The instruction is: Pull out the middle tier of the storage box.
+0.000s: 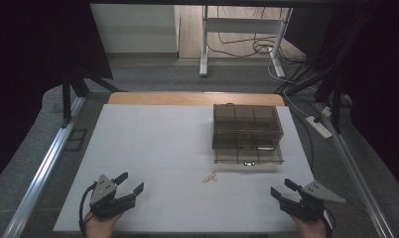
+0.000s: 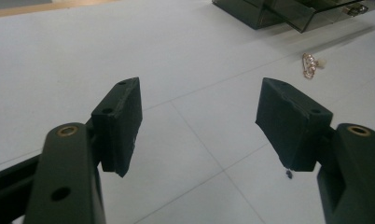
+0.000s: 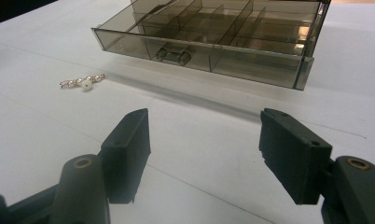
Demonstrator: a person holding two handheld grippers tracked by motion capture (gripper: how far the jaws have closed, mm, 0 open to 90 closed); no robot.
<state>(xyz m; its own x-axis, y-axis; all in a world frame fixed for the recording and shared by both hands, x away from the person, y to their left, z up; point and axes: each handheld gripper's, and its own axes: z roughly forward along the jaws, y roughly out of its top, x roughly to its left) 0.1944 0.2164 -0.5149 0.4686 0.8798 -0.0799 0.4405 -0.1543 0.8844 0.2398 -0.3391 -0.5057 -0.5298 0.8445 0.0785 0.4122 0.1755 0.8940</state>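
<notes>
A small gold-and-pearl trinket [image 1: 210, 177] lies on the white table top [image 1: 158, 144], just in front of a smoked clear organiser box [image 1: 247, 126]. The box's bottom drawer [image 1: 247, 155] is pulled out and shows several dividers [image 3: 213, 28]. My left gripper [image 1: 132, 181] rests low at the front left, open and empty, and its view has the trinket [image 2: 310, 65] far off at the upper right. My right gripper [image 1: 282, 187] sits at the front right, open with nothing between its jaws. It faces the drawer front [image 3: 199, 58], with the trinket [image 3: 83, 83] to its left.
A wooden strip [image 1: 195, 98] edges the table's far side. Metal rails [image 1: 43, 168] run along both sides, and a power strip [image 1: 319, 126] with cables lies on the floor to the right. Desk legs [image 1: 204, 44] stand farther back.
</notes>
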